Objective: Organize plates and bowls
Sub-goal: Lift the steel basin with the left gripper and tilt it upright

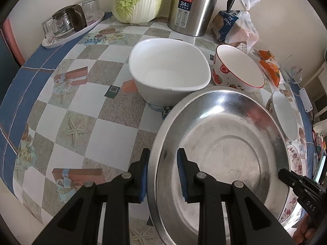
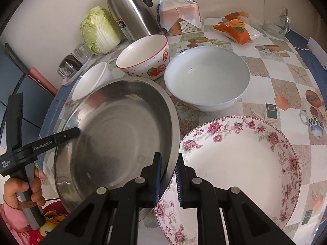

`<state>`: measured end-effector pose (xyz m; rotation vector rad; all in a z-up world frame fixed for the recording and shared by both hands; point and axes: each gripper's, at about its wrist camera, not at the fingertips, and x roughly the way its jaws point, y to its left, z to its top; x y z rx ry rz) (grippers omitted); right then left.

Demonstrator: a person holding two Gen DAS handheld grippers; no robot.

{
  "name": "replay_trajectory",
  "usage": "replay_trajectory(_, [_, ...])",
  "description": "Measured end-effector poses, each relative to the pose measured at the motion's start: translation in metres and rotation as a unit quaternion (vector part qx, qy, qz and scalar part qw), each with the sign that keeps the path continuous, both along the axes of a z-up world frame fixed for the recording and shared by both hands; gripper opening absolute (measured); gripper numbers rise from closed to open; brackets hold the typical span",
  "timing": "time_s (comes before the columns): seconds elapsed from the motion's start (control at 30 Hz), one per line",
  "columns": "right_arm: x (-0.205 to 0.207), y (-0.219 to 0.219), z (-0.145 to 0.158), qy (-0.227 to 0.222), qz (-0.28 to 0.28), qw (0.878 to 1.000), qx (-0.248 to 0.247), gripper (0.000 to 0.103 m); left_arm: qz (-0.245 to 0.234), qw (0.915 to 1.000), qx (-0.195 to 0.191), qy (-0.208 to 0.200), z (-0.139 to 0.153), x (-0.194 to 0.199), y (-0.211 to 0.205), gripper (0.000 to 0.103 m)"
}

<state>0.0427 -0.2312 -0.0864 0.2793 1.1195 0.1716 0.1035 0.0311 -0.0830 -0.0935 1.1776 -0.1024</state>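
A big steel basin (image 1: pixel 220 153) fills the near side of the table, and both grippers hold it. My left gripper (image 1: pixel 162 169) is shut on its left rim, one blue pad inside and one outside. On the opposite rim of the steel basin (image 2: pixel 118 138), my right gripper (image 2: pixel 168 171) is shut. That rim overlaps the edge of a floral plate (image 2: pixel 241 159). Behind stand a white squarish bowl (image 1: pixel 169 71), a strawberry bowl (image 1: pixel 237 69) and a pale round bowl (image 2: pixel 206 77).
Along the back wall are a cabbage (image 1: pixel 139 0), a steel kettle (image 1: pixel 192 6), a bread bag (image 2: pixel 179 14) and orange packets (image 2: pixel 237 28). A tray of glasses (image 1: pixel 69 26) sits at the back left. A hand (image 2: pixel 22 192) grips the left gripper's handle at the table edge.
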Motion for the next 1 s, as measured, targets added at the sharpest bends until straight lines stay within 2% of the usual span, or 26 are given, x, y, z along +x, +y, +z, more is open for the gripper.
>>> replay_trajectory(0.73, [0.0,-0.001,0.002,-0.011,-0.014,1.0,0.004,0.015,-0.014,0.9996,0.024,-0.01,-0.005,0.005,-0.009,0.031])
replay_trajectory(1.0, [0.0,0.002,0.001,-0.006,-0.018,1.0,0.003,0.016,-0.016,0.9997,0.019,0.001,-0.01,0.004,-0.01,0.039])
